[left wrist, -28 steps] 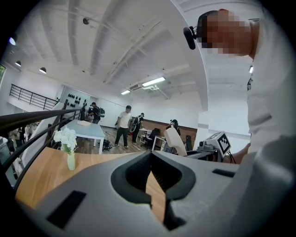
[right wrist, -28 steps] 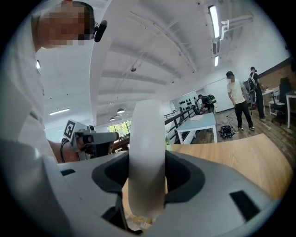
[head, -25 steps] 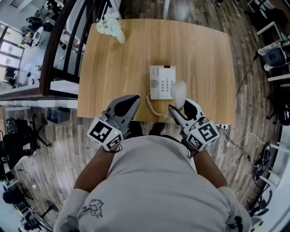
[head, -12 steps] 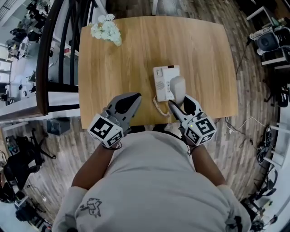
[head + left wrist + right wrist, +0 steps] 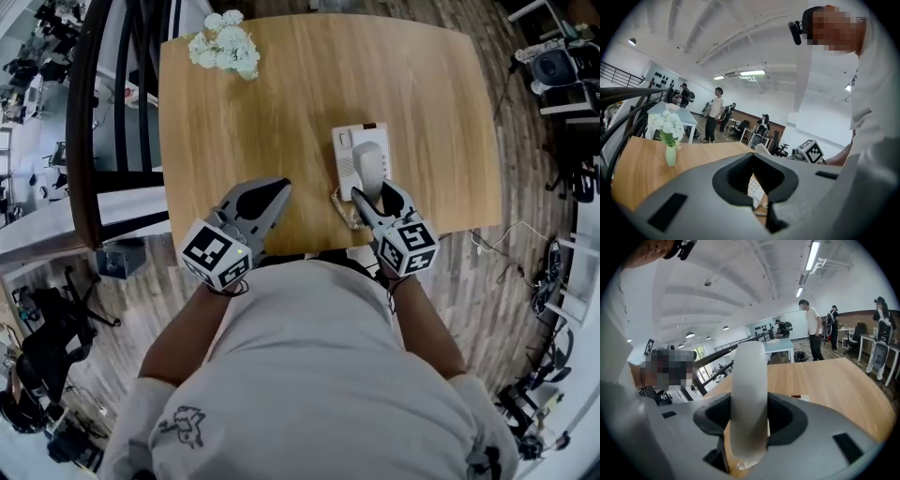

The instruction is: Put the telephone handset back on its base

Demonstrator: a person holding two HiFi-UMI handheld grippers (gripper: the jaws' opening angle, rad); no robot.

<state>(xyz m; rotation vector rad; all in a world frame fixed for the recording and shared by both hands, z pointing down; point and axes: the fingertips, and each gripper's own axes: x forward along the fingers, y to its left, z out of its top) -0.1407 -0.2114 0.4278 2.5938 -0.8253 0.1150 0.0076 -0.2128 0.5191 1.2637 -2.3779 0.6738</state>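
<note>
White handset [image 5: 367, 167], pale wood table [image 5: 281, 103].
Base [image 5: 343, 171] white too; table grain light oak. Left gripper [image 5: 274, 187] and right gripper [image 5: 379, 194] grey, black-and-white square markers. Flowers [image 5: 225, 47] white, vase [image 5: 670, 156] pale green. Floor [image 5: 506, 253] grey-brown planks.

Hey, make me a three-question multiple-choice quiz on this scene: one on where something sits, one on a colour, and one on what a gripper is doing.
1. Where on the table does the vase of flowers stand?
A. its far left corner
B. its near right corner
C. dead centre

2. What colour is the handset?
A. black
B. red
C. white

3. What is the right gripper doing?
A. hanging open and empty
B. gripping the handset
C. gripping the vase of flowers

Answers:
1 A: the head view shows the flowers at the far left corner, away from the person.
2 C: it looks white in both the head view and the right gripper view.
3 B: the right gripper view shows the handset standing between the jaws, held by them.
</note>
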